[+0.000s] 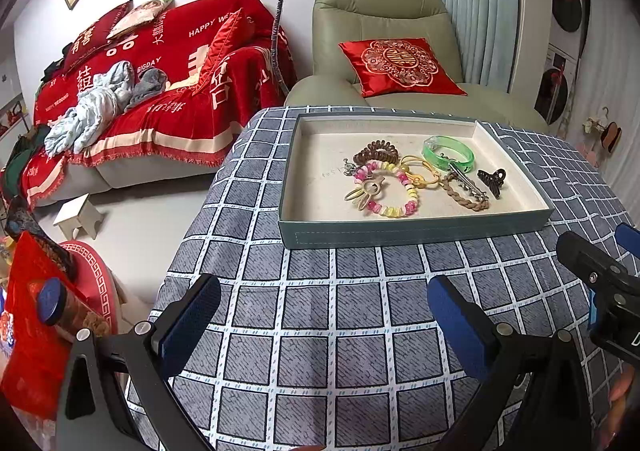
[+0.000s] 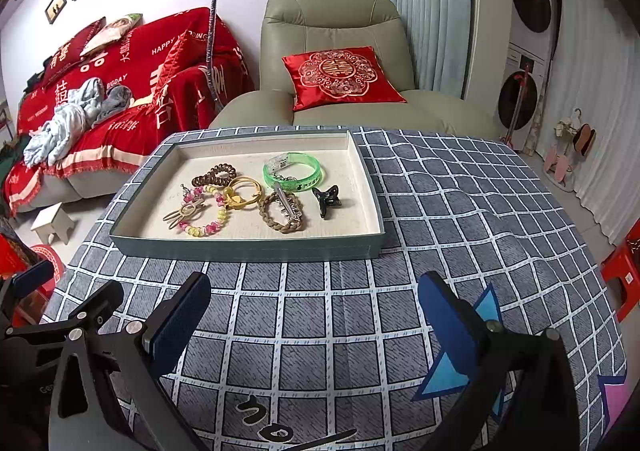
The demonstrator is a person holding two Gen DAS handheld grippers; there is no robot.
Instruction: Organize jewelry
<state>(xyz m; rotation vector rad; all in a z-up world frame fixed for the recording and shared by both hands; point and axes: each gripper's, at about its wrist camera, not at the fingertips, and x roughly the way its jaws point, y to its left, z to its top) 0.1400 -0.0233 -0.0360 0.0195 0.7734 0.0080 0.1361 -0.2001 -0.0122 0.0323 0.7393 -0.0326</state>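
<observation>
Where left view stops, blue star [image 2: 456,355] beside tray [image 2: 248,247].

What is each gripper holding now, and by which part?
Nothing is held. The left gripper and the right gripper are both open above the checked tablecloth; all jewelry lies in the tray.

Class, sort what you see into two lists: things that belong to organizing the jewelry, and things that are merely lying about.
Belongs to the job:
tray
green bangle
beaded bracelet
brown coil hair tie
braided band
black claw clip
left gripper
right gripper

Just lying about:
red cushion
armchair
white stool
</observation>
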